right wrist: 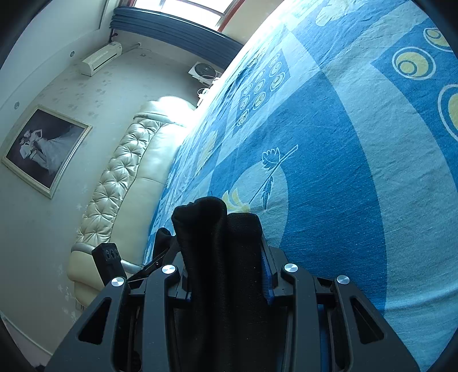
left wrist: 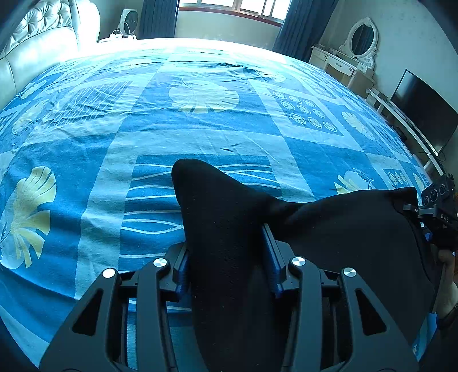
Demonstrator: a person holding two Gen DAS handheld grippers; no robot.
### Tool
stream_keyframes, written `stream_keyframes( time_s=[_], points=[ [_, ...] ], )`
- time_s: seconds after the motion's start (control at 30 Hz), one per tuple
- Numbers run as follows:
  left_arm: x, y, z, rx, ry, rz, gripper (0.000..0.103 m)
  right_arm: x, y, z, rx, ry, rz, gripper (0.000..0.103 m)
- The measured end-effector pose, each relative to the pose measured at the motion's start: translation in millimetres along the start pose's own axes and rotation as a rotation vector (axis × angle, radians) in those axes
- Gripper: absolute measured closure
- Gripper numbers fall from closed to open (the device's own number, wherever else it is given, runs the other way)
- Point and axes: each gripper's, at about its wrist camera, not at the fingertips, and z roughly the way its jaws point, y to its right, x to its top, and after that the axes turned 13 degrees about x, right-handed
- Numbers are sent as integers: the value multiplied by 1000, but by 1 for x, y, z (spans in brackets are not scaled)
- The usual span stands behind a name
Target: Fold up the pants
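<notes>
The pants [left wrist: 229, 217] are matt black cloth with a fine knit grain. The bedsheet [left wrist: 177, 134] is thin, creased woven cotton. The headboard [right wrist: 120, 183] is glossy tufted leather. Both grippers look like matt black plastic with shiny metal bolts [left wrist: 160, 261].

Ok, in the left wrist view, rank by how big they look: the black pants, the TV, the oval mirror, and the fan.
1. black pants, nearness inflates them
2. TV
3. oval mirror
4. fan, close to the mirror, so that order is unsure
</notes>
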Motion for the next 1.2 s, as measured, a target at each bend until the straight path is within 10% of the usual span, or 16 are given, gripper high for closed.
stream_keyframes(
  time_s=[0.33, 0.53, 0.77, 1.2],
  points=[
    [-1, 4, -5, 53, 33, 29, 46, 2, 1, -1, 12, 2, 5, 67],
    [-6, 1, -18, 92, 33, 9, 17, 0, -7, -8, 58, 26, 9, 49],
    [-36, -10, -45, 3, -28, -71, 15, -14, -26, -27, 44, 72, 13, 29],
    [-82, -29, -85, -36, -62, -165, 12, -58, -45, -52, -57, 25, -13, 26]
  ],
)
